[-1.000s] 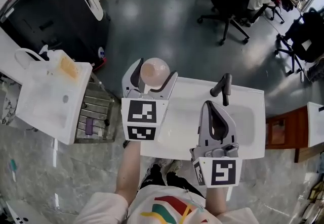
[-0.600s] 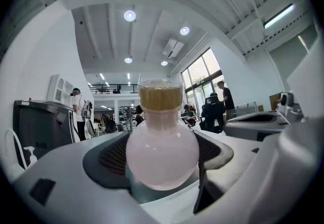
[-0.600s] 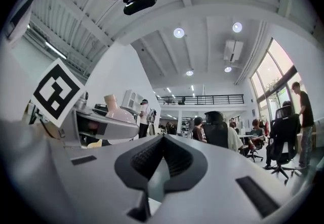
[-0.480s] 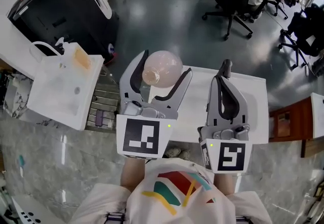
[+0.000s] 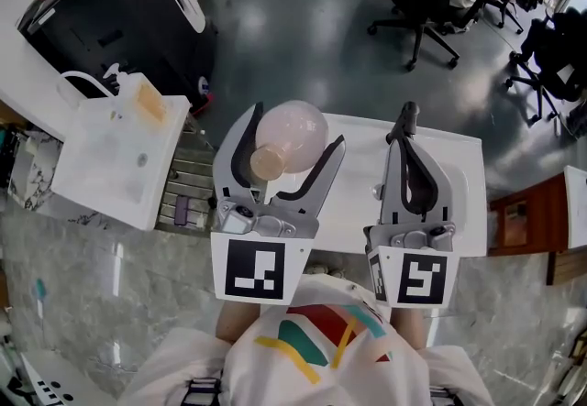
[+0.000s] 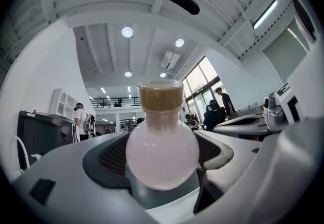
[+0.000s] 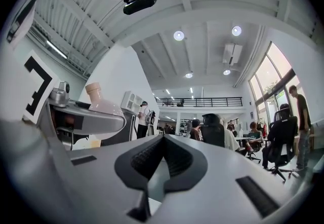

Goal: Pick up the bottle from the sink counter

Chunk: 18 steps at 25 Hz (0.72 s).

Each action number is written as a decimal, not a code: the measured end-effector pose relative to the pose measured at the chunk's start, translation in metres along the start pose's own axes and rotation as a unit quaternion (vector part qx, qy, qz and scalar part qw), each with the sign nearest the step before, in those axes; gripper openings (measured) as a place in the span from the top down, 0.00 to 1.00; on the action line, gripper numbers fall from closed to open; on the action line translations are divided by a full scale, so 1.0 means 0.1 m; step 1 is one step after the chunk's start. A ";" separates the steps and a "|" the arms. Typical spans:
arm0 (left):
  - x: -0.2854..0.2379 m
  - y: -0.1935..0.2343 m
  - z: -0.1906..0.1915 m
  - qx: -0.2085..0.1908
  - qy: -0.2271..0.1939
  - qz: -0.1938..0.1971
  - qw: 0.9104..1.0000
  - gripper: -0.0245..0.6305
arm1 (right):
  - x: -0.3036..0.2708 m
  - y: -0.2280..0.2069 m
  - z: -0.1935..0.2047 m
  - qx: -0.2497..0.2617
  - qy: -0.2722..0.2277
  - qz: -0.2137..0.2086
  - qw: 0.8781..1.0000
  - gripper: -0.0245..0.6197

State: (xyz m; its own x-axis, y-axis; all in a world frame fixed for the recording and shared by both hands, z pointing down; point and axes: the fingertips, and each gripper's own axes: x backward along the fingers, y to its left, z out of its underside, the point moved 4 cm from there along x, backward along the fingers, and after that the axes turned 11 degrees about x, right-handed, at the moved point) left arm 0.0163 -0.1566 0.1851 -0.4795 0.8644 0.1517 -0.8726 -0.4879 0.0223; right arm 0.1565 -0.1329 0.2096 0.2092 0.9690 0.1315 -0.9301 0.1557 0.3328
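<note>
My left gripper [image 5: 297,127] has its jaws clamped on the round belly of the bottle [image 6: 162,154]. It sits centred between them, and its corked neck rises across the jaws' length. The gripper is tipped upward, holding the bottle above the white worktop [image 5: 459,166]. My right gripper [image 5: 409,143] hangs just beside it, jaws closed on nothing.

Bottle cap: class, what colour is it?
The cap is tan, like cork, above the pale pink bottle; clearest in the left gripper view.
</note>
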 end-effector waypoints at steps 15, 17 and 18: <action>-0.05 0.03 0.06 0.000 0.018 -0.012 1.000 0.34 | 0.05 -0.08 0.00 0.002 0.001 0.006 1.000 0.94; -0.05 0.04 0.06 -0.004 0.019 -0.009 1.000 0.34 | 0.06 -0.08 0.00 0.001 0.000 0.008 1.000 0.95; -0.05 0.04 0.06 -0.006 0.019 -0.007 1.000 0.34 | 0.06 -0.08 -0.01 0.001 0.000 0.010 1.000 0.95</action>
State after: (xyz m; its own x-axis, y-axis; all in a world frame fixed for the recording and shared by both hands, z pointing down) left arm 0.0157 -0.1636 0.1903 -0.4701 0.8752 0.1145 -0.8802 -0.4745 0.0130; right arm 0.1651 -0.1281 0.2068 0.1916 0.9716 0.1385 -0.9333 0.1366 0.3322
